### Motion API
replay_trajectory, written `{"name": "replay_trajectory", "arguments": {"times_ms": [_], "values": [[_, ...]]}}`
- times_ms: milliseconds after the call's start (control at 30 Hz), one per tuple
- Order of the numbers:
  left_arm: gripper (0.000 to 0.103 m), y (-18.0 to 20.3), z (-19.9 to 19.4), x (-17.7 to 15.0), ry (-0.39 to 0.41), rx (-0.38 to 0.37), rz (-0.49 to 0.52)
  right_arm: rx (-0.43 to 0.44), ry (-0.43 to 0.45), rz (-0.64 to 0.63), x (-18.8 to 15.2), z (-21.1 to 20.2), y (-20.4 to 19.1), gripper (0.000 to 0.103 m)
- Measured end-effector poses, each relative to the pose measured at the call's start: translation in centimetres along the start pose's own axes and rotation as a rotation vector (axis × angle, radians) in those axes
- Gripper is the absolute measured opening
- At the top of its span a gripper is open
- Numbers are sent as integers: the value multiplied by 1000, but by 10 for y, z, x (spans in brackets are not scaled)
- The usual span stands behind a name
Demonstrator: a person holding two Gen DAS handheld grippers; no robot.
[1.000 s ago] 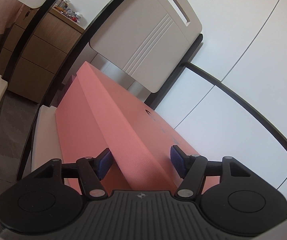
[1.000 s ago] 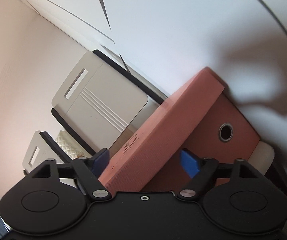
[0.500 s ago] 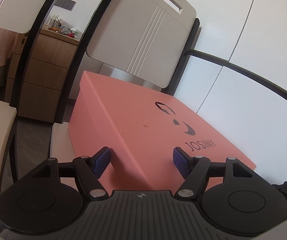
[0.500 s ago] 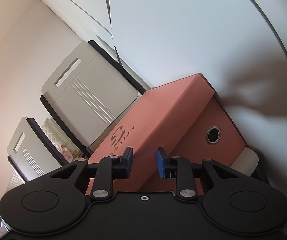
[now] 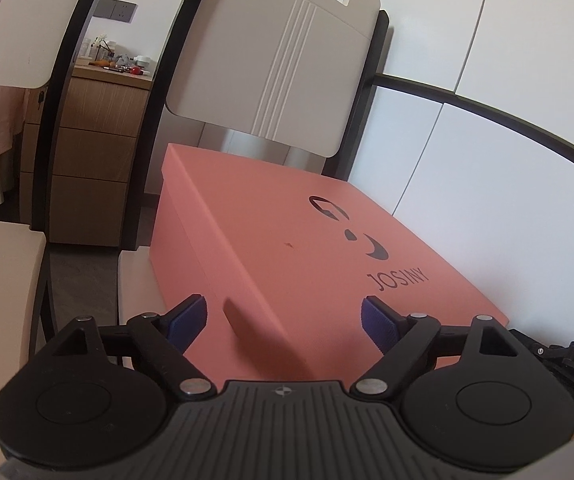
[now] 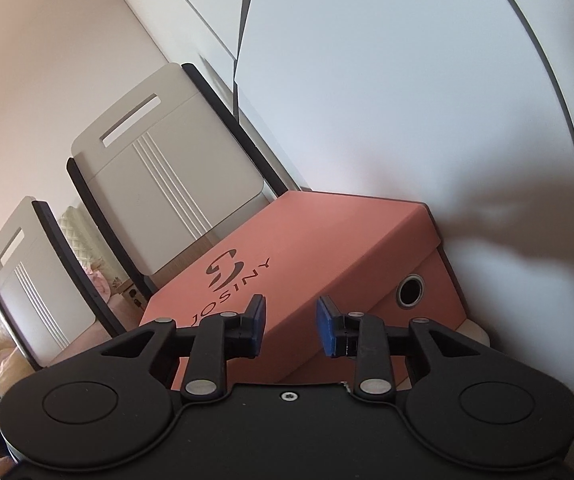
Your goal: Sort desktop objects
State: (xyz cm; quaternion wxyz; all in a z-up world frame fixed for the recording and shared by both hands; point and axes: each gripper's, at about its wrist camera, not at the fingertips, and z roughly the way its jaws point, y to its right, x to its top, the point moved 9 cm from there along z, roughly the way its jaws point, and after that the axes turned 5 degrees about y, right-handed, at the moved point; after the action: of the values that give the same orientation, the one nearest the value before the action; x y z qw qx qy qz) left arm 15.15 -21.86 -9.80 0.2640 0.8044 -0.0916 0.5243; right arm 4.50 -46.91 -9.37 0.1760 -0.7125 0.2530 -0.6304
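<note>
Showing coral lidded shoebox (image 5: 307, 248); black JOSINY logo; round side grommet (image 6: 409, 291)

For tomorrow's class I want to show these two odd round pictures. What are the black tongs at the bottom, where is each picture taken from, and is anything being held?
No robot here: a person holds one pair of handheld tongs in each hand, and each carries a wide-angle camera looking forward along its two fingers. That is why the pictures look round and bent.

In the left-hand camera's picture, the left tongs are wide open over a corner of a salmon-pink shoebox marked JOSINY. It sits closed on a pale chair seat, before the chair back. A wooden drawer cabinet stands behind.

The right-hand camera sees the same shoebox from its end, which has a round metal-ringed hole. The right tongs are partly open.

Neither pair holds anything.
</note>
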Motion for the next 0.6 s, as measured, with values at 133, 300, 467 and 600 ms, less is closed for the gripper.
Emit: {"name": "replay_trajectory", "arguments": {"times_ms": [133, 300, 467, 600], "values": [[92, -6, -12, 3, -2, 28, 12, 6, -11, -78, 2, 0, -14, 32], [93, -13, -31, 13, 16, 64, 34, 27, -60, -152, 0, 5, -41, 32], [97, -20, -52, 25, 39, 106, 56, 50, -89, -204, -1, 4, -67, 35], [99, -26, -68, 32, 52, 144, 87, 74, -102, -245, -3, -1, -89, 40]]}}
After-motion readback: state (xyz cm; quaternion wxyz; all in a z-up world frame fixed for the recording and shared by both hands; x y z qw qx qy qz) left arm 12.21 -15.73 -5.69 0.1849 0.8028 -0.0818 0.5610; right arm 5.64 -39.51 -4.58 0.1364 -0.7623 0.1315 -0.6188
